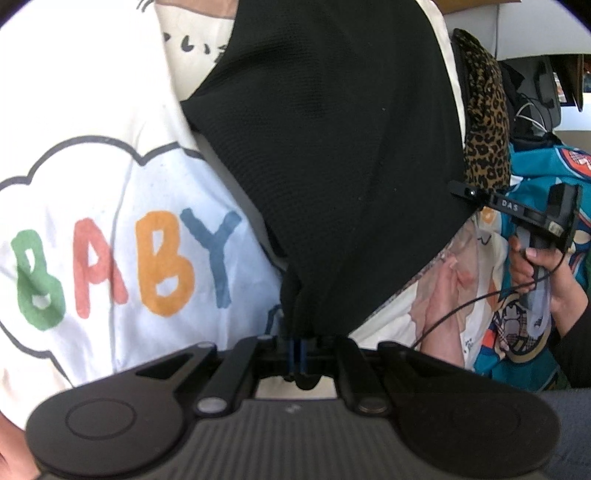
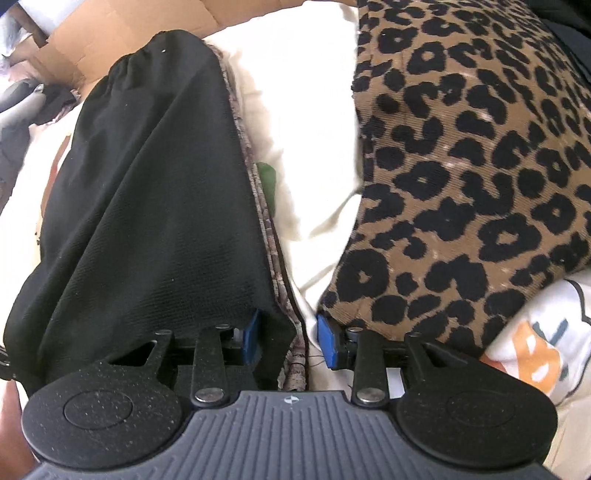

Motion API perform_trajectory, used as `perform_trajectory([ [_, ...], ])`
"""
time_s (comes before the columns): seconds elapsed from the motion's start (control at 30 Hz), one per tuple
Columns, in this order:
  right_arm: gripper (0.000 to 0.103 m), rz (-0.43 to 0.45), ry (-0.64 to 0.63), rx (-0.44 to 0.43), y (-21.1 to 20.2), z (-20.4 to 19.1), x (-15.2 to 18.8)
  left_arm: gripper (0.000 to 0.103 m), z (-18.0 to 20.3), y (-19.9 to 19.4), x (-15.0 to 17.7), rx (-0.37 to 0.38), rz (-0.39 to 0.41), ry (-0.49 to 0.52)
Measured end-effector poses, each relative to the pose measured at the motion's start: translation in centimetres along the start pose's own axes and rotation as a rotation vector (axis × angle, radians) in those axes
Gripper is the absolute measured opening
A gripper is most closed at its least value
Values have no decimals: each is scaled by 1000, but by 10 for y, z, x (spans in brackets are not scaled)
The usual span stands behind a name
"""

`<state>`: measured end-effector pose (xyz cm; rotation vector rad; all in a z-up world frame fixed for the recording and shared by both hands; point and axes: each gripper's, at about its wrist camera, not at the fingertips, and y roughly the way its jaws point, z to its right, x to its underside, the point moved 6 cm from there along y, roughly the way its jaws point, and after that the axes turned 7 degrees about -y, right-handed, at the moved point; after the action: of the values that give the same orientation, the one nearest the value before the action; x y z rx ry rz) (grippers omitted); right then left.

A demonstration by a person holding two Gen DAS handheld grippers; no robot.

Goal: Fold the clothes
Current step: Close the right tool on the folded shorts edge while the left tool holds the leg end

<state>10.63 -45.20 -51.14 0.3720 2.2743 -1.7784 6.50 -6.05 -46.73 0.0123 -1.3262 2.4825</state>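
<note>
A black garment (image 1: 332,147) hangs stretched in front of me. My left gripper (image 1: 298,354) is shut on its bunched lower edge, the blue pads pressed together. In the right wrist view the same black garment (image 2: 155,184) runs away from the camera, with a gathered waistband at the far end and a patterned inner hem. My right gripper (image 2: 290,341) is open, its blue pads (image 2: 330,345) apart, with a corner of the black cloth lying between them. The right gripper (image 1: 476,194) also shows in the left wrist view, at the garment's right edge.
A white "BABY" print garment (image 1: 110,240) lies at the left. A leopard-print garment (image 2: 461,166) lies at the right over white cloth (image 2: 314,129). Teal printed clothes (image 1: 535,332) and the person's hand (image 1: 528,266) are at the right. A cardboard box (image 2: 110,33) stands behind.
</note>
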Motion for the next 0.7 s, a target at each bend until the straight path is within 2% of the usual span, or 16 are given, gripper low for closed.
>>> perform_trajectory([
  [0.1,28,-5,1,-27,-3,-2,3,3,9,6,-1,0,4,-8],
  [0.23,27,2,-5,-25,-11,-7,8,3,8,4,-3,-2,6,-8],
  [0.37,27,29,-35,2,-22,-17,4,3,-9,-13,1,-35,43,-11],
  [0.53,27,38,-30,-28,-19,-27,-1,3,-20,-21,-3,-48,62,-34],
  [0.6,25,51,-45,-10,-21,-29,-1,3,-20,-20,-3,-49,61,-22],
  [0.67,24,130,-82,55,-34,-32,-8,3,-20,-18,-1,-41,60,-24],
  [0.7,24,136,-75,35,-37,-32,-10,3,-20,-18,-1,-39,60,-27],
])
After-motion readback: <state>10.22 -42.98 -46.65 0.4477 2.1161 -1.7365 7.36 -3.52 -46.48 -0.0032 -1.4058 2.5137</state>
